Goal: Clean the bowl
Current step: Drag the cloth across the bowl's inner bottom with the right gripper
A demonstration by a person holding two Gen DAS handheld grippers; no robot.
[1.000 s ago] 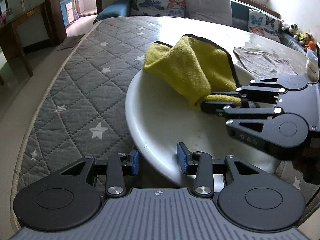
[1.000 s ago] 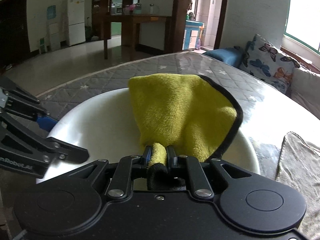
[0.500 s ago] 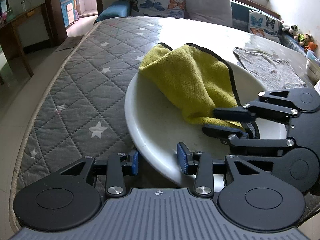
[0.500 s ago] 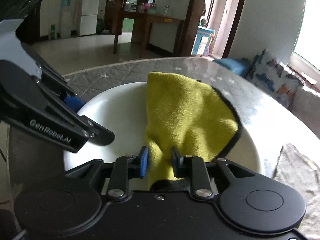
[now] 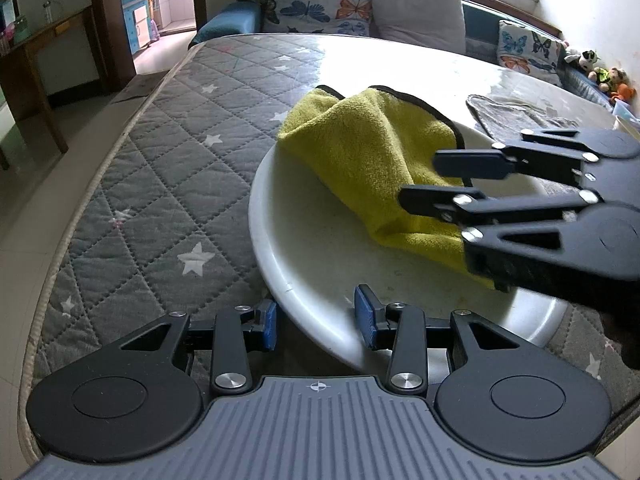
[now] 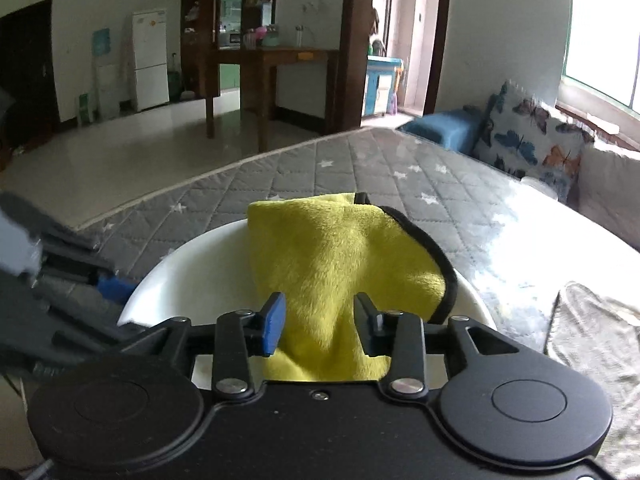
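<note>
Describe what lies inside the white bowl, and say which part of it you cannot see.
Inside the white bowl lies a crumpled yellow cloth, draped over the far rim. The bare near part of the floor shows faint smudges. The floor beneath the cloth is covered, so its state cannot be seen.

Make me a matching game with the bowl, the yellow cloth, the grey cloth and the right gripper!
Things:
1. bowl
2. yellow cloth
3. grey cloth
4. right gripper

Descriptions:
A. lies flat on the table, outside the bowl
B. open, fingers either side of the yellow cloth
C. white, on the starry quilted cover
D. draped inside the bowl

Pairs: 1-C, 2-D, 3-A, 4-B
</note>
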